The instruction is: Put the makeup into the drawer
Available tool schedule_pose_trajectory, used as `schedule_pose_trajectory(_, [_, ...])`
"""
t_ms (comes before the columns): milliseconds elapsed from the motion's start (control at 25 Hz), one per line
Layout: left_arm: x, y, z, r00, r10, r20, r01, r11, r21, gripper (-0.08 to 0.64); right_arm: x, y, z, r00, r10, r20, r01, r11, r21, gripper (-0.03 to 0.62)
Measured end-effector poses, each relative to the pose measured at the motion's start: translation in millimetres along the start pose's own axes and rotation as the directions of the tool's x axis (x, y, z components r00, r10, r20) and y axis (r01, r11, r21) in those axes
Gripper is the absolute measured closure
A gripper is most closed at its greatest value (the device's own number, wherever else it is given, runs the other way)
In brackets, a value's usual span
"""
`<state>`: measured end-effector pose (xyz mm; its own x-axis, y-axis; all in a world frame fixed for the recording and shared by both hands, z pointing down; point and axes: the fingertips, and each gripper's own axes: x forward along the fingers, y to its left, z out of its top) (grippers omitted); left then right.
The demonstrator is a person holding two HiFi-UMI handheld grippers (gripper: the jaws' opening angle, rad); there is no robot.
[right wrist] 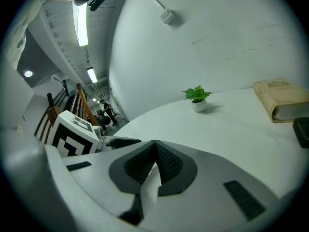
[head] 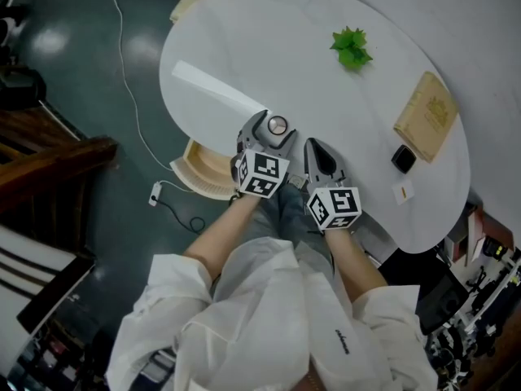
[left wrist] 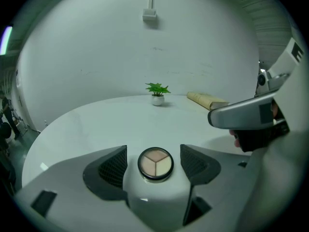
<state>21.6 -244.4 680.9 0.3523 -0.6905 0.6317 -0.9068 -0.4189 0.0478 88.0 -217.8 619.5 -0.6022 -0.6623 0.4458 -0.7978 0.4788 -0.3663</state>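
White counter (head: 326, 6) carried a round, three-shade makeup compact (left wrist: 155, 164), which lay flat, face up, close to the edge nearest the person. The left tongs (head: 275, 127) stood apart with the compact centred between the pads at 12 o'clock from their marker cube, and a gap showed on each side, so nothing was clamped. Being round, the compact offered no long axis, and any closing line would probably serve. The right tongs (right wrist: 155, 161) were pressed together and empty, just beside the left pair, at about 4 o'clock from the compact in the head view. A pale wooden tray under the counter's rim, judged to be the open drawer (head: 203, 165), lay at about 8 o'clock from the compact. This placed it on the left tongs' side, so the left hand was the nearer for the transfer.
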Motion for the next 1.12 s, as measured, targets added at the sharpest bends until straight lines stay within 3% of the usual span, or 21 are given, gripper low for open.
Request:
schedule_pose_trajectory(280, [4.2, 0.1, -6.1, 0.999, 0.021, -0.035, -0.020, 1.000, 0.020, 0.215, -0.5, -1.2, -1.5, 1.000, -0.007, -0.002, 0.007, 1.000, -0.002, 0.575])
schedule_pose_trajectory(520, [4.4, 2.9, -6.8, 0.998, 0.041, -0.047, -0.039, 0.998, 0.041, 0.284, -0.6, -0.5, -0.6, 1.000, -0.010, 0.000, 0.010, 1.000, 0.000, 0.575])
schedule_pose_trajectory(920, [1.2, -1.4, -8.8, 0.998, -0.011, -0.061, 0.015, 0.997, 0.071, 0.316, -2.2, 8.1, 0.1, 1.000, -0.007, -0.001, 0.007, 1.000, -0.010, 0.575])
schedule_pose_trajectory(1120, [-13.4, 0.7, -3.6, 0.999, -0.024, -0.022, 0.026, 0.998, 0.060, 0.318, -2.5, 17.2, 2.2, 1.000, 0.015, 0.002, -0.015, 1.000, -0.016, 0.575])
